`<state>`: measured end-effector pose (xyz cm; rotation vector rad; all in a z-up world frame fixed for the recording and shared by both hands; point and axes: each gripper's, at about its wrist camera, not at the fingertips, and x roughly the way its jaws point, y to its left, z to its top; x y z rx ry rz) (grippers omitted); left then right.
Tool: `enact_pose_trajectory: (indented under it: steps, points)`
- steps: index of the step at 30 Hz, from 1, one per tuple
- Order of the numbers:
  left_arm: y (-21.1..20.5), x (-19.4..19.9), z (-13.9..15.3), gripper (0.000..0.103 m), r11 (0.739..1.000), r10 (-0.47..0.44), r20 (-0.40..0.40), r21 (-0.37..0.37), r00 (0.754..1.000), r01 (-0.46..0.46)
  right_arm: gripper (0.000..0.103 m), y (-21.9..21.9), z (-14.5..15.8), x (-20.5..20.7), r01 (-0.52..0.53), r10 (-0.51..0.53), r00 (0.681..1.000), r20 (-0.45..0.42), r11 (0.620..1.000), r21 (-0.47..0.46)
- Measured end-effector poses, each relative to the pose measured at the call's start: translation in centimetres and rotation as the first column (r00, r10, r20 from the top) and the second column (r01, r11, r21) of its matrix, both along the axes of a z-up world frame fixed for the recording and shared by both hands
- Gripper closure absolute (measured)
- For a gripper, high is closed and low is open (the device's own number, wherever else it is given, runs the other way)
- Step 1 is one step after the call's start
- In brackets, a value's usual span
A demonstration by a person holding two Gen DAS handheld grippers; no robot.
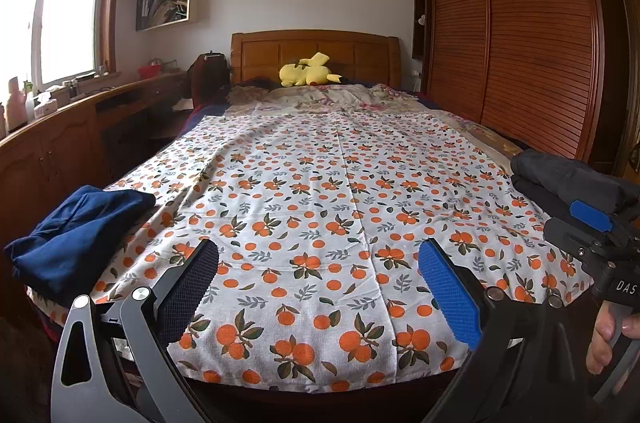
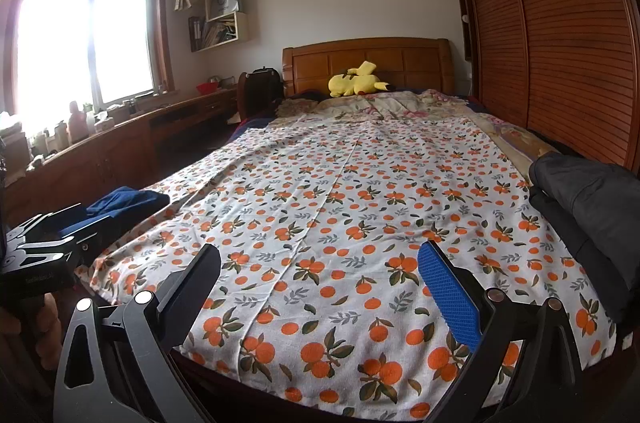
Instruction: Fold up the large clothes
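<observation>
A white sheet printed with oranges [image 1: 320, 191] lies spread flat over the bed; it also shows in the right wrist view [image 2: 352, 207]. A crumpled navy garment [image 1: 76, 227] sits at the bed's front left corner [image 2: 128, 201]. A folded dark garment [image 1: 568, 179] lies at the front right edge [image 2: 592, 211]. My left gripper [image 1: 318, 279] is open and empty above the sheet's near edge. My right gripper [image 2: 320, 283] is open and empty, also above the near edge; it shows at the right of the left wrist view [image 1: 592, 223].
A yellow plush toy [image 1: 308, 73] lies by the wooden headboard [image 1: 316, 51]. A wardrobe with slatted doors [image 1: 520, 35] runs along the right. A long wooden desk [image 1: 100, 111] with bottles stands under the window on the left.
</observation>
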<state>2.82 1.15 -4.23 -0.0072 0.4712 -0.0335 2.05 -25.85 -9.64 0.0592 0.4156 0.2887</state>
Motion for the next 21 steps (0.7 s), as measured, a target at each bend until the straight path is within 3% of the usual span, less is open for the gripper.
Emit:
enact_pose_trajectory:
  steps: [21]
  points:
    - [-0.05, -0.01, 0.07, 0.002, 1.000, 0.001, 0.003, 0.001, 1.000, -0.001, 0.008, 0.10, 0.13, 0.00, 0.000, 0.000, 1.000, 0.002, 1.000, 0.001]
